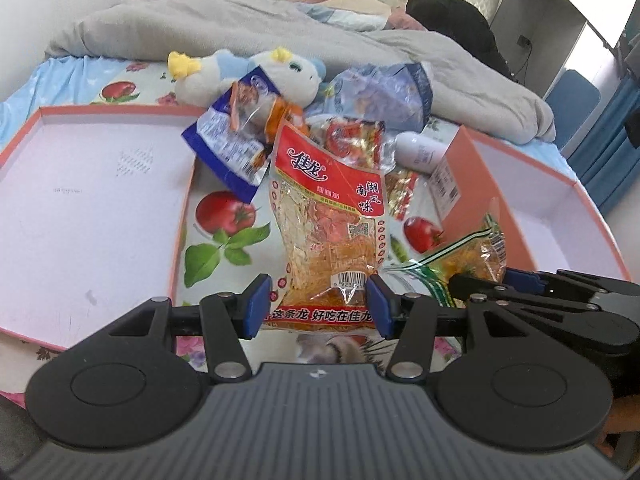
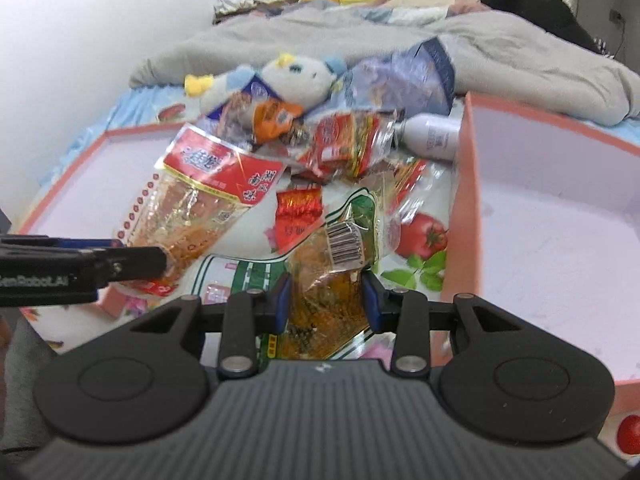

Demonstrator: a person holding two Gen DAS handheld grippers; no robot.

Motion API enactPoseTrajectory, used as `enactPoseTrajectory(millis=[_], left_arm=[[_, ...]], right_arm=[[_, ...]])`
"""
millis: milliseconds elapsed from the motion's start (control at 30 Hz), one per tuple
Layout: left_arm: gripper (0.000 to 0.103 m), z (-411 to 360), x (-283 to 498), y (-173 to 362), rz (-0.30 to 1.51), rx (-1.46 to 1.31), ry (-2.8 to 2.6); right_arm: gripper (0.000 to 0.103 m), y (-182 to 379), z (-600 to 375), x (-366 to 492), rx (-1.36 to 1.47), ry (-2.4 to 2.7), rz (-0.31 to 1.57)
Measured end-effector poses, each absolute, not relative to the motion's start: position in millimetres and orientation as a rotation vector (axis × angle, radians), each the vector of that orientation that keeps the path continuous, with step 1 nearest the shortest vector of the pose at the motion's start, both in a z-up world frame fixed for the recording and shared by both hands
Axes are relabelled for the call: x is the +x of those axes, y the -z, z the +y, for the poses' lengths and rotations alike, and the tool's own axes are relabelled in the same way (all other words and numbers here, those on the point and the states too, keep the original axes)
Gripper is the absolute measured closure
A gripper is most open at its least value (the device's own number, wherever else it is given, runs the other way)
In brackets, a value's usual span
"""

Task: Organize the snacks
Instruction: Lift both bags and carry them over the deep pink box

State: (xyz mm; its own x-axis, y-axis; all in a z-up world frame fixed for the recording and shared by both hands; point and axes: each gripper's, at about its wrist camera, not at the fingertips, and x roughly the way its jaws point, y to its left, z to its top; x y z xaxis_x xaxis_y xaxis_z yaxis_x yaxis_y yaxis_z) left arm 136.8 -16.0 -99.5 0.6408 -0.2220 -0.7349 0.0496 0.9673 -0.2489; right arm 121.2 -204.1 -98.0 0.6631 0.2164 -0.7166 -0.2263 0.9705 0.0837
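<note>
On the bed, left gripper (image 1: 318,306) grips a 佳龙 packet (image 1: 328,216) (red label); right gripper (image 2: 326,300) grips a green-striped packet (image 2: 328,280).

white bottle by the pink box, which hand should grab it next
Neither is free: the left gripper grips the red pack, the right gripper the green pack. After unloading, probably right: the bottle lies against the right box.

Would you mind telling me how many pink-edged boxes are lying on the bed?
2. One shallow pink-edged box lies left of the snack pile; the other pink-edged box lies to its right. Both have white insides. More could sit outside the frames.
</note>
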Motion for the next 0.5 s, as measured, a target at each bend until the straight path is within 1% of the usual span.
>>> enactPoseTrajectory(millis=[500], left_arm=[[0.045,-82.0,164.4,-2.3,0.745,-0.148,0.257]], right_arm=[[0.064,4.9,-268.9,127.2,0.051,-0.143,0.625]])
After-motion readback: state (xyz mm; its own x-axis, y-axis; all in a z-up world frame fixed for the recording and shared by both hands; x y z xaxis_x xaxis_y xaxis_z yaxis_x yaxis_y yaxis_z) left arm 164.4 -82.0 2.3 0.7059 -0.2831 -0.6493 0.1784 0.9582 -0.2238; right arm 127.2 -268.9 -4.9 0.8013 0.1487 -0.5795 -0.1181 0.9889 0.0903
